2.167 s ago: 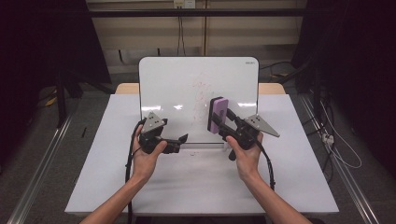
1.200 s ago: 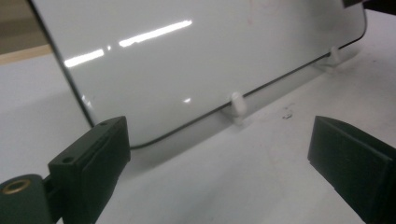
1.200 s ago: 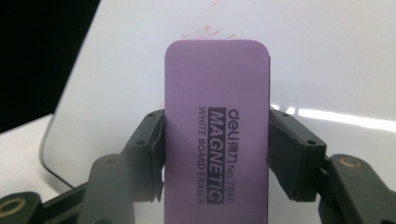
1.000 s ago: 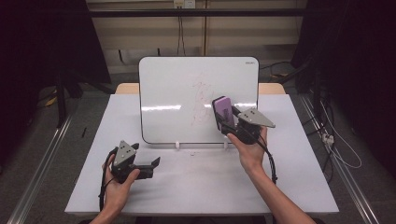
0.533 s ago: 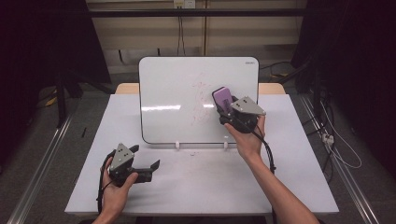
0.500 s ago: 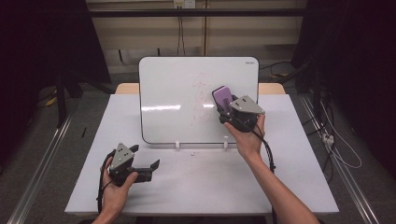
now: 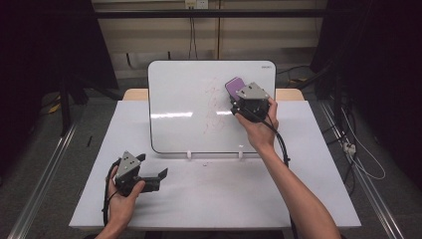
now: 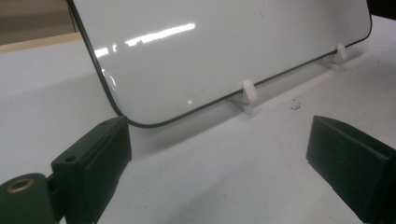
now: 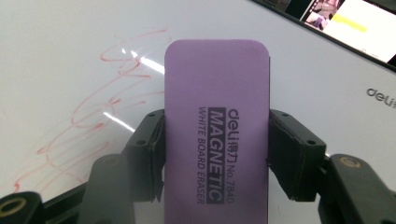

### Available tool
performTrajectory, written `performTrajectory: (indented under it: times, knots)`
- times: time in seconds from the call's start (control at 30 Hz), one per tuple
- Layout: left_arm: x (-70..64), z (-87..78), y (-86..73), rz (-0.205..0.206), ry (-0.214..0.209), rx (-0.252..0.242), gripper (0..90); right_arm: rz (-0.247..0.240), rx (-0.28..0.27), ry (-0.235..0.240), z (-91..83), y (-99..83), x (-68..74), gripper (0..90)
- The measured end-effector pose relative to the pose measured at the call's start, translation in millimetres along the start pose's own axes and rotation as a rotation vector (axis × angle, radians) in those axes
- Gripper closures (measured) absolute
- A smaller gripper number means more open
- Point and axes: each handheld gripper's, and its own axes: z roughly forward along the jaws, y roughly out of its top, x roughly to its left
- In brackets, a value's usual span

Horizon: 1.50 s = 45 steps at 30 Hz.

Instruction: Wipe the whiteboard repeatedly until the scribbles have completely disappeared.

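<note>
On the white surface (image 7: 249, 199) a whiteboard (image 7: 189, 109) stands propped for wiping. The right gripper (image 7: 238, 95) clamps the eraser (image 9: 217, 126) flat beside the red scribble (image 9: 93, 121); the left gripper (image 7: 161, 175) rests wide, clear.

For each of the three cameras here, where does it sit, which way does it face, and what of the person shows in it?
High view: above the person's side, looking forward and down on the table; both forearms, left gripper, right gripper.
Left gripper view: on the left gripper, looking along its open jaws at the whiteboard.
Right gripper view: on the right gripper, facing the board; jaws clamp the purple eraser.
Shared: the whiteboard's red scribble shows in the high and right gripper views.
</note>
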Motion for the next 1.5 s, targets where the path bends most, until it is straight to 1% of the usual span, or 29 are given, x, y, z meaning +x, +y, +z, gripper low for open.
performTrajectory:
  times: [0.1, 0.17, 0.2, 0.27, 0.3, 0.4, 0.5, 0.63, 0.67, 0.8, 0.87, 0.9, 0.93, 0.97, 1.0, 1.07, 1.1, 1.13, 1.17, 1.2, 1.23, 1.3, 1.33, 1.4, 1.43, 1.5]
  knots:
    - [0.2, 1.1, -0.7, 0.010, 0.002, 0.010, 6.4, -0.030, 0.011, -0.020, 6.8, 0.4, 4.1, 41.9]
    - [-0.5, 1.7, -1.1, 0.001, -0.004, 0.010, 6.4, -0.061, 0.018, -0.032, 10.0, 0.2, 8.0, 41.9]
    - [-0.5, 1.7, -1.1, 0.006, -0.004, 0.009, 6.5, -0.070, 0.019, -0.035, 11.4, -0.1, 9.1, 41.9]
    - [-0.6, 1.4, -0.7, 0.010, -0.005, 0.010, 6.5, -0.078, 0.022, -0.041, 13.7, -1.1, 10.9, 41.9]
    - [-0.7, 1.2, -0.6, 0.018, 0.001, 0.010, 6.4, -0.081, 0.022, -0.043, 14.4, -1.0, 11.2, 41.9]
    - [-0.7, 1.5, -0.9, 0.014, -0.003, 0.012, 6.4, -0.084, 0.021, -0.044, 14.6, -1.2, 11.5, 41.9]
    - [-0.6, 1.7, -0.9, 0.017, 0.000, 0.013, 6.4, -0.101, 0.019, -0.048, 14.1, -1.7, 14.0, 41.9]
    - [-0.6, 2.1, -0.6, 0.018, 0.003, 0.013, 6.3, -0.118, 0.018, -0.035, 13.8, -4.6, 22.1, 41.9]
    - [-0.6, 2.0, -0.6, 0.014, 0.002, 0.009, 6.2, -0.117, 0.017, -0.027, 13.4, -5.5, 24.8, 41.9]
    - [-1.8, 0.5, -0.7, 0.023, 0.007, 0.006, 6.0, -0.135, 0.018, 0.004, 11.8, -10.5, 36.9, 41.9]
    - [-2.4, -0.1, -0.9, 0.019, 0.005, 0.002, 5.4, -0.141, 0.015, 0.011, 11.1, -11.8, 40.9, 41.9]
    - [-2.5, 0.0, -1.1, 0.017, 0.003, 0.000, 5.3, -0.145, 0.017, 0.011, 11.1, -11.5, 41.1, 41.9]
    - [-2.3, 0.2, -1.0, 0.027, 0.004, 0.008, 5.2, -0.140, 0.018, 0.016, 11.5, -11.1, 40.5, 41.9]
    - [-2.5, 0.5, -1.0, 0.028, 0.001, 0.011, 5.2, -0.141, 0.019, 0.018, 11.8, -10.5, 39.1, 41.9]
    - [-2.6, 0.3, -1.2, 0.025, -0.001, 0.009, 5.2, -0.147, 0.013, 0.008, 12.2, -9.7, 37.1, 41.9]
    - [-3.3, -0.7, -1.9, 0.033, 0.006, 0.009, 5.2, -0.144, 0.010, -0.004, 14.3, -5.7, 29.2, 41.9]
    - [-3.3, -1.1, -2.3, 0.031, 0.008, 0.010, 5.1, -0.142, 0.002, -0.019, 15.7, -3.1, 24.1, 41.9]
    - [-2.5, -1.0, -2.5, 0.024, -0.003, 0.011, 5.1, -0.125, 0.001, -0.020, 17.4, -0.5, 18.5, 41.9]
    - [-2.3, -0.6, -2.7, 0.027, -0.002, 0.015, 5.0, -0.110, -0.002, -0.026, 19.1, 2.2, 13.7, 41.9]
    - [-2.2, -0.2, -3.2, 0.028, 0.002, 0.017, 5.1, -0.106, -0.005, -0.038, 20.5, 5.1, 10.0, 41.9]
    - [-2.0, 0.5, -3.6, 0.023, -0.001, 0.016, 5.1, -0.103, -0.004, -0.049, 21.6, 8.4, 7.0, 41.9]
    - [-1.6, 0.9, -3.3, 0.026, -0.003, 0.023, 5.0, -0.095, -0.010, -0.063, 23.2, 13.7, 3.1, 41.9]
    - [-2.0, 0.7, -3.2, 0.026, 0.000, 0.020, 5.1, -0.091, -0.004, -0.065, 23.9, 15.1, 3.4, 41.9]
    - [-2.2, 0.7, -3.1, 0.024, -0.004, 0.021, 5.0, -0.111, -0.008, -0.078, 24.5, 13.9, 8.0, 41.9]
    - [-2.1, 0.6, -2.9, 0.027, -0.003, 0.022, 5.0, -0.111, -0.011, -0.066, 24.5, 12.8, 11.2, 41.9]
    - [-2.5, 0.1, -2.9, 0.029, 0.001, 0.016, 5.0, -0.147, -0.010, -0.058, 24.0, 10.2, 21.6, 41.9]
